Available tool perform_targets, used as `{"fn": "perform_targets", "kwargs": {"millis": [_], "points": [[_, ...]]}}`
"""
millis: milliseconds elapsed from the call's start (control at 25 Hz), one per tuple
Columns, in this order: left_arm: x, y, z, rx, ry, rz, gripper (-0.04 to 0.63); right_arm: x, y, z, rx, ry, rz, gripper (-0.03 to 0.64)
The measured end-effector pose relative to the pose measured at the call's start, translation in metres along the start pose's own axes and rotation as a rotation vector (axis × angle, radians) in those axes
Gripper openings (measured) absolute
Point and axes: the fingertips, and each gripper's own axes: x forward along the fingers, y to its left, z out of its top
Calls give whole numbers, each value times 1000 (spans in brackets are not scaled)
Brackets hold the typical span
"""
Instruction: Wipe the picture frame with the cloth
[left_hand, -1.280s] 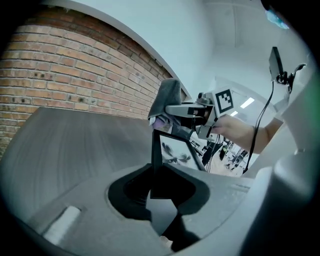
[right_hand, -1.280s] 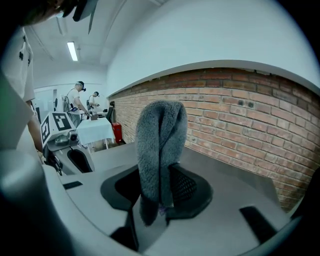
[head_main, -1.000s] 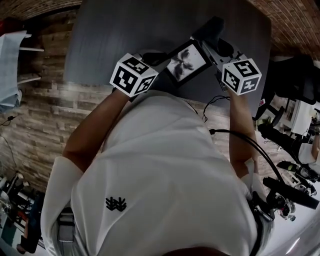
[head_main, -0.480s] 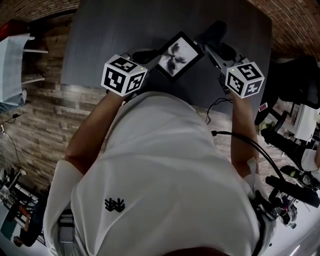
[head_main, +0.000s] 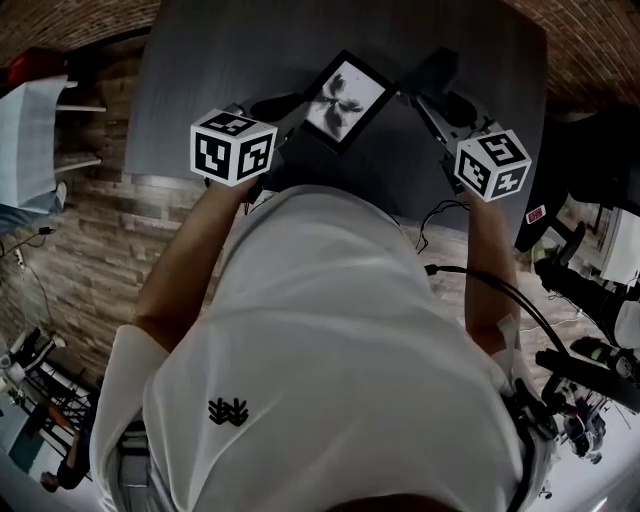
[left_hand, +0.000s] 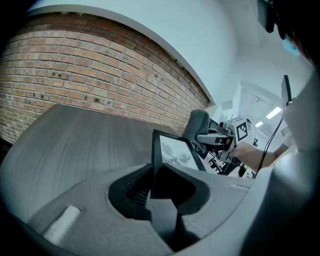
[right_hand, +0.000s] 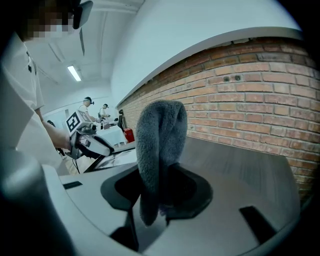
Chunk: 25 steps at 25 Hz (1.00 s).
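A black picture frame (head_main: 345, 100) with a dark flower print hangs over the dark grey table (head_main: 220, 60). My left gripper (head_main: 293, 110) is shut on the frame's lower left edge. In the left gripper view the frame (left_hand: 172, 152) stands upright out of the jaws of the left gripper (left_hand: 157, 172). A grey fluffy cloth (right_hand: 160, 145) is pinched in my right gripper (right_hand: 160, 187) and rises folded above it. In the head view the cloth (head_main: 435, 68) and right gripper (head_main: 425, 88) sit just right of the frame, a small gap apart.
A brick wall (right_hand: 260, 95) runs along the table's far side. A stone-pattern floor (head_main: 90, 240) lies at the left, a cluttered bench with equipment (head_main: 590, 260) at the right. A black cable (head_main: 500, 290) trails from my right arm. People (right_hand: 95, 107) stand far behind.
My left gripper has carried the frame leftward and further over the table, and turned it. The right gripper with the cloth has shifted slightly right, so the gap to the frame has widened.
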Motion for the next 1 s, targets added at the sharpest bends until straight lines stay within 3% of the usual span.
{"fn": "perform_targets", "kwargs": {"millis": [520,1000], "points": [[5,-8,2,-22,0,49,77,-15,12,-25,-2,9,21,143],[7,-9,16,-58,-41,73,77,-8,63,-38,-58,39,158,143]]}}
